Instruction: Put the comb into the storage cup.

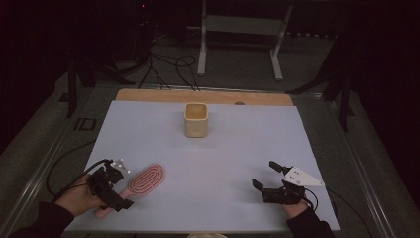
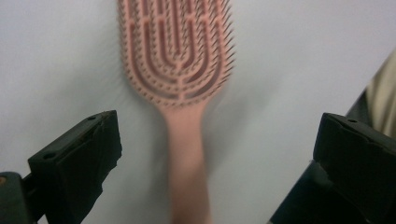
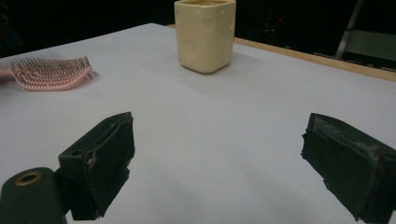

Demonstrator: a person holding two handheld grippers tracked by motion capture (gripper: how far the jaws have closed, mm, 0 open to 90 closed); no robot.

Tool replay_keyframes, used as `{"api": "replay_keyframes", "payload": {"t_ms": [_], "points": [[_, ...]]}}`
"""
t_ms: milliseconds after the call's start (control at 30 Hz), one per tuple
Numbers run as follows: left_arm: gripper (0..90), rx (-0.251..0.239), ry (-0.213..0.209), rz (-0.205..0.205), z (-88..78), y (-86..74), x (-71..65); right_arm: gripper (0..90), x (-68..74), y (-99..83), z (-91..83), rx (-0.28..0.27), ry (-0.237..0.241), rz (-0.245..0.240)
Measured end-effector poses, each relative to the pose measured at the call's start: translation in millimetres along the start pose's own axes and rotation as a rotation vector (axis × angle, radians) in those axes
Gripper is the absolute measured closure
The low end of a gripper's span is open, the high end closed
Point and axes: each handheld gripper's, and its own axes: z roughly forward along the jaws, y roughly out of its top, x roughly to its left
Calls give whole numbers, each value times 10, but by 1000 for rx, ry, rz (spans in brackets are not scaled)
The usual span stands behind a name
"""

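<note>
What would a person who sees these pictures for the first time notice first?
Probably the pink plastic hairbrush, lying bristles up at the near left of the pale sheet that covers the table. The left gripper is over its handle with jaws wide open on either side, not touching it. Next comes the cream square cup, upright near the far edge, while the right gripper waits open at the near right.

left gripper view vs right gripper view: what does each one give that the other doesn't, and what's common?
Left gripper view alone: the pink hairbrush's handle, running down between the left gripper's wide-open jaws, neither pad touching it. Right gripper view alone: the square cream cup standing upright, the table's wooden far edge, and the right gripper, open over bare sheet. Both: the brush's bristled head, bristles up, and the white sheet.
</note>
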Motion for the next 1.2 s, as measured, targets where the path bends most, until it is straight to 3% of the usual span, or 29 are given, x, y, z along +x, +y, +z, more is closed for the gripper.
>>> {"api": "replay_keyframes", "payload": {"t_ms": [33, 333, 367, 700, 900, 1200], "points": [[4, 4, -2, -14, 31, -16, 15, 90, -4, -2, 1, 1, 0, 5], [3, 51, 11, -18, 156, -28, 50, 90, -2, 2, -1, -3, 0, 2], [16, 63, 35, -25, 174, -20, 52, 90, -5, -1, 0, 1, 0, 5], [253, 98, 62, -21, 213, -7, 59, 90, -5, 0, -4, -1, 0, 5], [382, 105, 58, -14, 224, 23, 56, 90, -5, -1, -1, 1, 1, 4], [518, 134, 82, -23, 271, 61, 76, 90, -9, -3, -2, -1, 2, 5]]}}
